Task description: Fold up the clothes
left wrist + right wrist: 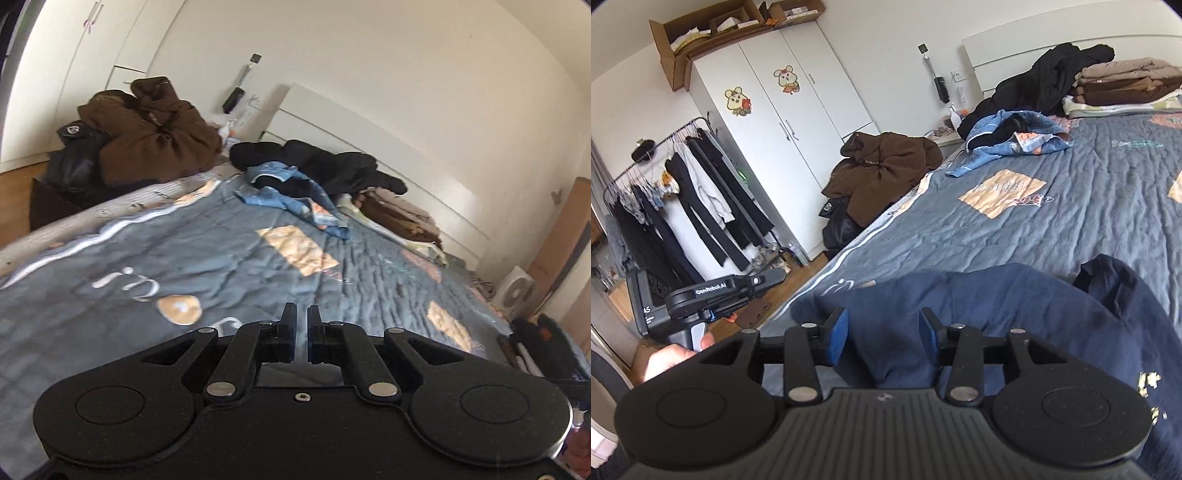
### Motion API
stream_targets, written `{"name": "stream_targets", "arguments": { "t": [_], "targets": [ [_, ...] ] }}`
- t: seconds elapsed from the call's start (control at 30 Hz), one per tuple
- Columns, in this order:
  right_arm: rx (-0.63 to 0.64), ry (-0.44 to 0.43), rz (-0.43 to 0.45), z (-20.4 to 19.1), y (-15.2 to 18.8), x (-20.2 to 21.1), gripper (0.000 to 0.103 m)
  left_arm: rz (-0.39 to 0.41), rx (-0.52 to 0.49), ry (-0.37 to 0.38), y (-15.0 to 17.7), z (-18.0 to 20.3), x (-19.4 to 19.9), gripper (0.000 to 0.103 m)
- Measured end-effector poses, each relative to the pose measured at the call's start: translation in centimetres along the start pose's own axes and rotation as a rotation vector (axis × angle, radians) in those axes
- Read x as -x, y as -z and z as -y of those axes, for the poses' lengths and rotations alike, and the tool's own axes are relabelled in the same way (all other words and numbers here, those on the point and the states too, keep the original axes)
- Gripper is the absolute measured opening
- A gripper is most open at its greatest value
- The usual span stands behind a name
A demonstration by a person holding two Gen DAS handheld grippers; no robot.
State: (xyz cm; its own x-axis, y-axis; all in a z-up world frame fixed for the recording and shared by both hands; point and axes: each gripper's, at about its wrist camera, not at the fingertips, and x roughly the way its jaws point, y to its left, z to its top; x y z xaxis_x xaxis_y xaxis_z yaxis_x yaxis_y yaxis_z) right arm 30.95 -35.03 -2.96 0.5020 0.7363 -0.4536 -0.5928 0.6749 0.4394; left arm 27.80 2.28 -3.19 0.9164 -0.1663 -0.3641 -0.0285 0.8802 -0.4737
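Note:
A dark navy garment (pixel 1015 306) lies crumpled on the near part of the blue-grey bed quilt (pixel 1052 221). My right gripper (pixel 883 326) is open just above it, its jaws wide apart over a fold of the navy cloth, holding nothing. My left gripper (pixel 301 319) is nearly shut with a thin gap between its jaws and nothing between them, held above the quilt (pixel 221 258). The left gripper's body also shows in the right wrist view (pixel 713 295), off the bed's left side, held by a hand.
A light blue garment (pixel 1008 140) and black clothes (pixel 1052 77) lie near the headboard, with folded brown and beige items (pixel 1123 85). A brown heap (pixel 882 166) sits beside the bed. A clothes rack (pixel 683 192) and wardrobe (pixel 783 110) stand left. A fan (pixel 517 291) stands right.

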Motion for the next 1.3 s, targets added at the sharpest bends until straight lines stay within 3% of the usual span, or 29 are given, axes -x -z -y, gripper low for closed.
{"name": "stream_targets", "arguments": {
  "t": [0.03,0.13,0.27,0.3,0.37,0.4,0.43,0.53,0.67,0.77,0.93,1.1,1.17,1.2,1.23,1.3],
  "targets": [
    [0.001,0.005,0.000,0.0,0.1,0.0,0.042,-0.001,0.003,-0.003,-0.3,-0.3,0.3,0.006],
    [0.001,0.019,0.013,0.1,0.6,0.8,0.042,-0.003,-0.023,0.103,-0.8,1.2,0.9,0.006],
    [-0.006,0.116,0.063,0.6,1.9,4.1,0.043,-0.071,-0.094,0.193,1.1,5.0,-0.9,0.008],
    [-0.015,0.155,0.072,0.9,2.3,5.1,0.044,-0.095,-0.101,0.204,2.0,5.8,-1.6,0.011],
    [-0.053,0.270,0.083,1.7,3.5,7.3,0.048,-0.139,-0.121,0.221,3.8,7.5,-2.8,0.026],
    [-0.070,0.309,0.093,2.1,4.1,8.3,0.052,-0.157,-0.143,0.227,4.6,8.5,-3.3,0.038],
    [-0.088,0.347,0.105,2.7,4.8,9.4,0.053,-0.165,-0.164,0.237,5.3,9.4,-3.5,0.043],
    [-0.133,0.421,0.141,4.2,7.0,11.8,0.058,-0.196,-0.218,0.264,7.2,11.8,-3.7,0.043],
    [-0.190,0.402,0.143,5.5,10.3,13.8,0.058,-0.221,-0.291,0.288,9.2,14.4,-2.7,0.044],
    [-0.192,0.387,0.143,5.8,12.4,14.9,0.059,-0.236,-0.337,0.257,11.6,15.3,-1.0,0.044],
    [-0.190,0.418,0.109,6.2,14.6,15.4,0.059,-0.356,-0.409,0.159,17.5,15.4,1.0,0.046],
    [-0.167,0.394,0.075,5.6,16.5,16.3,0.059,-0.457,-0.692,0.038,23.8,16.7,0.9,0.046],
    [-0.159,0.401,0.071,5.6,17.1,16.7,0.059,-0.488,-0.721,0.002,25.1,16.5,0.3,0.042],
    [-0.161,0.409,0.069,5.6,17.3,16.9,0.059,-0.510,-0.729,-0.018,25.8,16.2,0.0,0.017],
    [-0.162,0.417,0.067,5.7,17.5,17.2,0.059,-0.506,-0.678,-0.023,25.3,15.6,0.6,0.004],
    [-0.163,0.410,0.070,5.7,17.5,17.6,0.059,-0.494,-0.566,-0.031,24.1,14.4,1.9,0.004]
  ]
}}
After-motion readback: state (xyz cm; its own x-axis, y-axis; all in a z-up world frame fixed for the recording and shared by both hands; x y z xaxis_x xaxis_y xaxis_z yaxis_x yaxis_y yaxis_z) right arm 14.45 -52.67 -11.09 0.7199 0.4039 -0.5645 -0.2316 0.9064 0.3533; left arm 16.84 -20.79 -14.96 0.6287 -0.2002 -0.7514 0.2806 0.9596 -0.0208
